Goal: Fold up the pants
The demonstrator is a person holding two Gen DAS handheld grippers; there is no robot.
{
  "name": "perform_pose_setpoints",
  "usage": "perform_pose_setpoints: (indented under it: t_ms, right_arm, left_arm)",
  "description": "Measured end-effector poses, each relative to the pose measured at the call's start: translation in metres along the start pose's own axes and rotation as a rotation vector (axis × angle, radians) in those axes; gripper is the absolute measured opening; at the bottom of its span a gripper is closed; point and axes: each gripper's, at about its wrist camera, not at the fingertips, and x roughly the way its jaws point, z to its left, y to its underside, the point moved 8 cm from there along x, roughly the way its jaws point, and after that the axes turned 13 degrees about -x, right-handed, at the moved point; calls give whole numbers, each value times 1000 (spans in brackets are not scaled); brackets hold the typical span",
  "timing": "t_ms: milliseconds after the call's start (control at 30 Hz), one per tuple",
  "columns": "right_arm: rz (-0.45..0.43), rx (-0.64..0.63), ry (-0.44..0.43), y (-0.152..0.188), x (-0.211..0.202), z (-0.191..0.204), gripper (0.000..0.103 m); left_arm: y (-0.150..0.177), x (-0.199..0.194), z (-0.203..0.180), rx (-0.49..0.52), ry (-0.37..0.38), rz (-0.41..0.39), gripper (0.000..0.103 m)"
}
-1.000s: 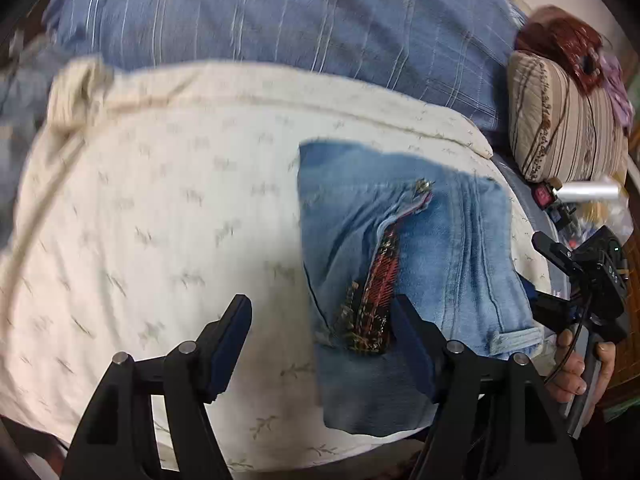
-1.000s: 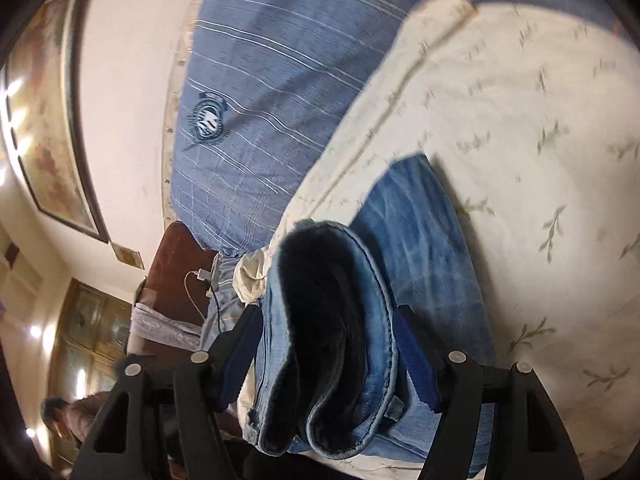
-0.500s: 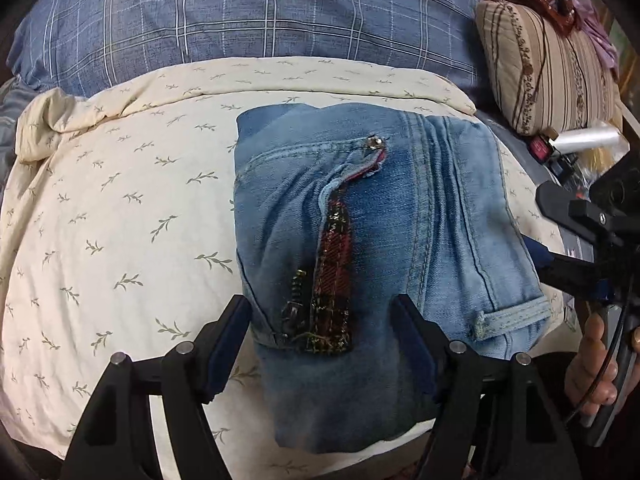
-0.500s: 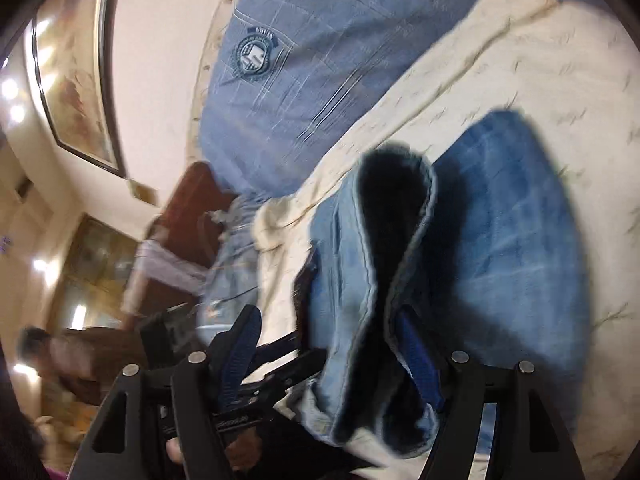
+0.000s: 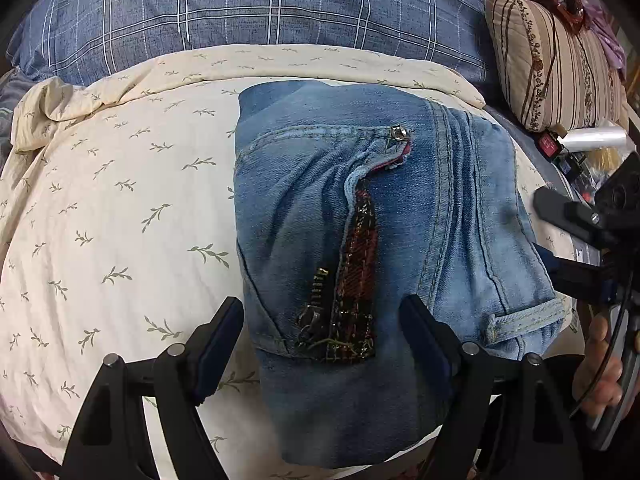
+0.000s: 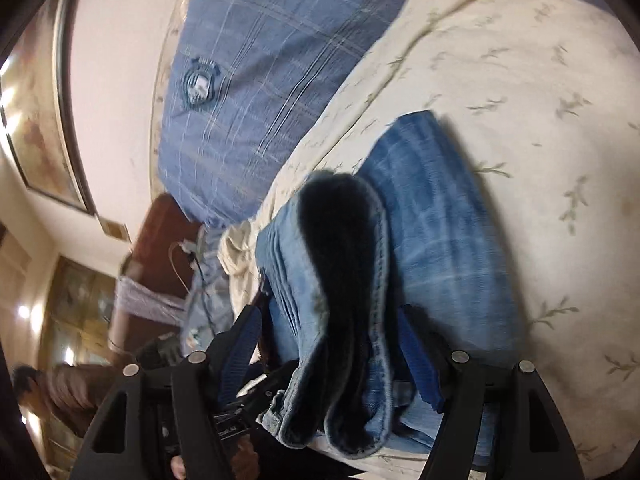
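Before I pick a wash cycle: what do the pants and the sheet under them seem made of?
Pants: faded blue denim, likely cotton; visible twill weave, thick topstitched seams, a metal zipper.
Sheet: thin, matte cream woven fabric with a leaf print, probably cotton; it creases softly.

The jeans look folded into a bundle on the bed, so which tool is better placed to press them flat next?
Probably left: the left tool is open, straddling the jeans from above; the right tool faces their edge.
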Motion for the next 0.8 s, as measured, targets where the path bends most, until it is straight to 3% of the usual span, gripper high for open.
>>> perform_pose_setpoints:
  t_ms: [67,100,133,167,200,267,400,500,667,733,800]
  right_arm:
    - [21,-85,58,3,11,11,72]
    - [33,-139,95,5,16,16,66]
    - [46,-205,149,10,21,20,57]
    - [62,-274,201,14,25,24,24]
    - [66,-331,248,17,27,29,18]
    - [38,-387,261,19,23,39,11]
    - [-42,-427,237,12,1,60,7]
    - [-81,-450,287,5,-14,63,7]
    - [-144,-378,387,-14,-44,35,7]
    - [-120,-308,423,-15,-47,5,7]
    - [-47,-223,405,-10,-37,-24,9]
  left_arm:
    - [0,1,-1,-5,6,-1,83]
    - [1,0,0,-11,11,0,83]
    - [2,-1,2,-21,21,3,83]
    - [2,-2,5,-30,29,6,83]
    - [2,-3,6,-41,40,9,82]
    - [2,-7,9,-59,68,12,82]
    - [-3,-24,-3,-35,110,2,80]
    - [-6,-30,-26,17,100,-5,80]
    - [-4,-17,-69,123,77,-14,81]
    - [-3,-3,-79,170,19,-13,84]
    - [-1,2,-78,174,7,-9,85]
